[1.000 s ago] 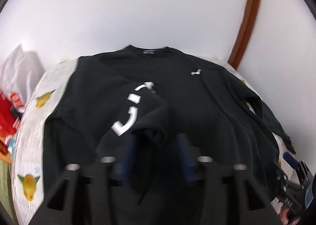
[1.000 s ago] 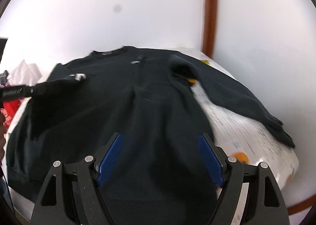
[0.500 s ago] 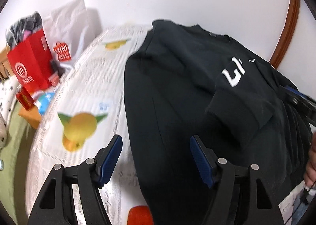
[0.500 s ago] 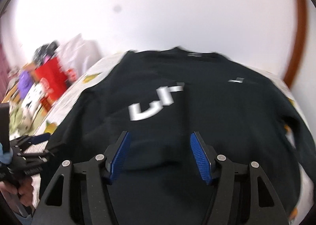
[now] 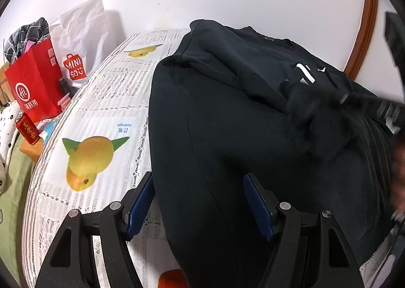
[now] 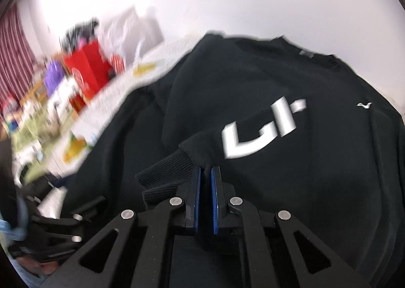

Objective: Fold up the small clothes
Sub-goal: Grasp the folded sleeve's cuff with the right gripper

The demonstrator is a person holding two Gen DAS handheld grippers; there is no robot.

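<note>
One hand-held gripper [image 6: 205, 174] pinches the black sweatshirt's [image 6: 278, 65] sleeve cuff [image 6: 167, 169].

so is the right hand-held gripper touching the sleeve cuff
Touching. The right wrist view shows the right hand-held gripper shut, its blue pads pinching dark fabric at the edge of the ribbed sleeve cuff of the black sweatshirt.

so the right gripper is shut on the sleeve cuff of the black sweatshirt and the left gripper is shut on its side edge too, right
Not quite. The left gripper is open: the left wrist view shows its blue pads standing apart over the black sweatshirt at its side edge, not pressing it. The right gripper is indeed shut at the sleeve cuff, as the right wrist view shows.
</note>
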